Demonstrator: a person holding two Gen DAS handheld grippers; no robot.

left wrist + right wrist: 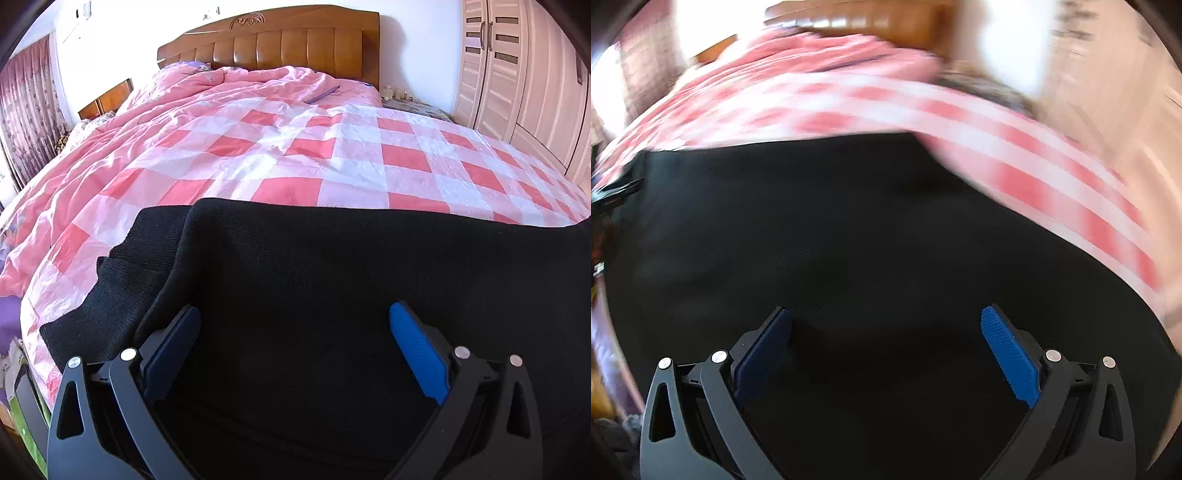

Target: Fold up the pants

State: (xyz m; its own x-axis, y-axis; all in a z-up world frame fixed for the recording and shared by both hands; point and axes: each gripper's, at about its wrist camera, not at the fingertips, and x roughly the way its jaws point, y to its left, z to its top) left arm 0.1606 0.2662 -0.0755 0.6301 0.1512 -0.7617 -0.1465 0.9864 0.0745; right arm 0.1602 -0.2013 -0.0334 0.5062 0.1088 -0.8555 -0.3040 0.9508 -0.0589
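— On the bed, near its foot end, where exactly do the pants (314,266) lie?

— Spread flat across the pink-and-white checked quilt (332,147), filling the lower half of the left wrist view. They are black, of a fine knit. At the left a ribbed band (122,273) shows, lying a little under the upper layer, so the cloth looks doubled there.

— And the left gripper (294,328)?

— Its jaws stand wide apart, with the blue pads (417,350) facing each other across a broad stretch of black cloth. Nothing is pinched between them. The fingers sit low over the pants; whether the tips touch the fabric I cannot tell.

— What of the right gripper (886,328)?

— Much the same: jaws spread wide, blue pads (1008,350) well apart, holding nothing. The pants (849,229) fill most of that view beneath and ahead of it. The picture is heavily smeared with blur, so the quilt (1052,170) reads only as pink and white streaks.

— Can contact be told there?

— No. The cloth is plain black under the fingers and the blur hides any dent or fold.

— What stands beyond the bed?

— A wooden headboard (269,44) at the far end, a pale wardrobe (517,74) on the right, and a patterned curtain (26,110) on the left.
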